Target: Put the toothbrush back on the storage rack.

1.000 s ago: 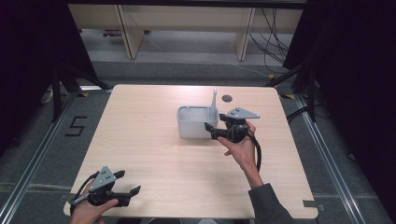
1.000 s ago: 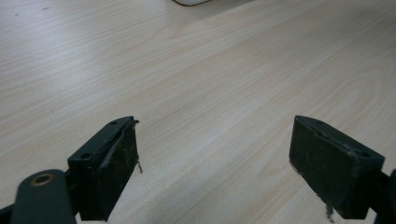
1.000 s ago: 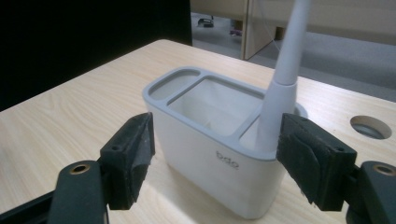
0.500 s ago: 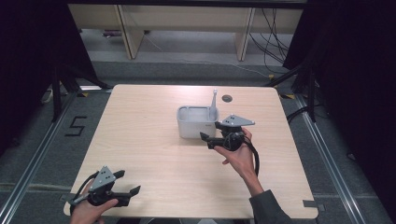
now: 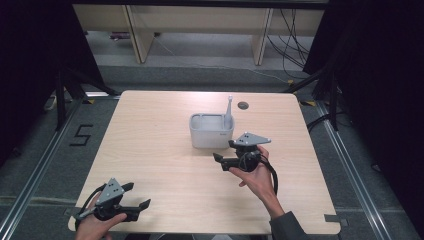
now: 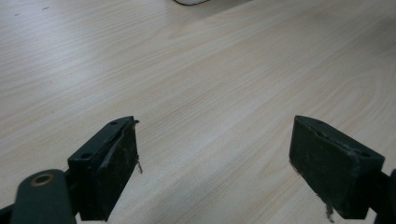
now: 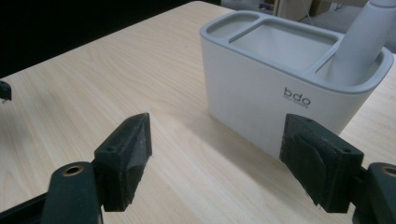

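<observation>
Nearest you, your left gripper [image 5: 134, 196] hovers over the near left corner of the table [image 5: 165, 150], well apart from the grey caddy [image 5: 211, 131], its jaws spread wide over bare wood and holding nothing. Farther in, your right gripper [image 5: 220, 161] sits just on your side of the caddy, jaws also wide and empty, with the caddy's front wall close beyond the right jaw and not touched. The caddy stands upright near the table's middle, a pale handle [image 7: 359, 44] rising from its right-end compartment, and beyond it lies a small dark round hole [image 5: 243, 105] in the tabletop.
</observation>
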The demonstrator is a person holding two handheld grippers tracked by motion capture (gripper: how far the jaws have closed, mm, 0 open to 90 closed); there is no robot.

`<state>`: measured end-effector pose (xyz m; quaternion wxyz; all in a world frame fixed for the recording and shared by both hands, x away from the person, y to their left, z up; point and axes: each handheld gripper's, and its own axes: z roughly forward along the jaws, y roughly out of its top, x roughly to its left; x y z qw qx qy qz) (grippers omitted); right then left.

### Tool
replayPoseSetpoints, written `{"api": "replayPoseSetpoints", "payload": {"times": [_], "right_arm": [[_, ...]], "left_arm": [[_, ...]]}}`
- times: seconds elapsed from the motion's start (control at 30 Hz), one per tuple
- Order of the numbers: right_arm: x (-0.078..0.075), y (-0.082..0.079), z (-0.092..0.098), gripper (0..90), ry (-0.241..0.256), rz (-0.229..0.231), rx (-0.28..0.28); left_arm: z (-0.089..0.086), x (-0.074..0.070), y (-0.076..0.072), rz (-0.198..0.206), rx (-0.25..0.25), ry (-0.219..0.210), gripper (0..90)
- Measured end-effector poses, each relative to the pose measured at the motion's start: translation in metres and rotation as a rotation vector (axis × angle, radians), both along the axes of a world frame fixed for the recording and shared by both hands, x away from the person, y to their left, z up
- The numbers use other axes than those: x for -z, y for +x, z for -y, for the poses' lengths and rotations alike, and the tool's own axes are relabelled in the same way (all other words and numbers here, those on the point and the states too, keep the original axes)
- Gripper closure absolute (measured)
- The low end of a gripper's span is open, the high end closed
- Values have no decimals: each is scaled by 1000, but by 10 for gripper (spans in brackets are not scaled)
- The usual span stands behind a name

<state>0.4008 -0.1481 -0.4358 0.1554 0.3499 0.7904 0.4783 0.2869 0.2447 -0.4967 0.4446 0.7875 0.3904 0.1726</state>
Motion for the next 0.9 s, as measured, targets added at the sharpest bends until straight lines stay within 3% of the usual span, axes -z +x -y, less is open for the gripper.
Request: {"api": "replayPoseSetpoints", "payload": {"times": [0.1, 0.13, 0.33, 0.37, 0.47, 0.53, 0.6, 0.8, 0.83, 0.87, 0.9], "right_arm": [[2, -2, 1, 252, -17, 23, -13], [3, -4, 1, 252, -12, 2, -14], [8, -10, 2, 245, -33, 7, -25], [9, -12, 1, 245, -27, -16, -16], [12, -14, 2, 244, -36, 2, -31], [13, -17, 2, 243, -32, -29, -34], [16, -17, 2, 243, -41, -3, -39], [21, -24, 2, 241, -50, -44, -37], [21, -24, 2, 241, -50, -44, -37], [22, -23, 3, 241, -65, -14, -40], [23, -25, 3, 240, -64, -31, -47]], "left_arm": [[0, 0, 0, 0, 3, 2, 148], [0, 0, 0, 0, 3, 2, 148], [0, 0, 0, 1, -1, 0, 148], [0, 0, 0, 0, -1, 0, 148], [0, 0, 0, 1, 0, 0, 148], [0, 0, 0, 1, 1, 2, 148], [0, 0, 0, 2, 1, 2, 148], [0, 0, 0, 2, -2, 3, 148], [1, 0, 0, 3, -4, -7, 148], [1, 0, 0, 3, -6, -10, 148], [1, 0, 0, 3, -6, -11, 148]]}}
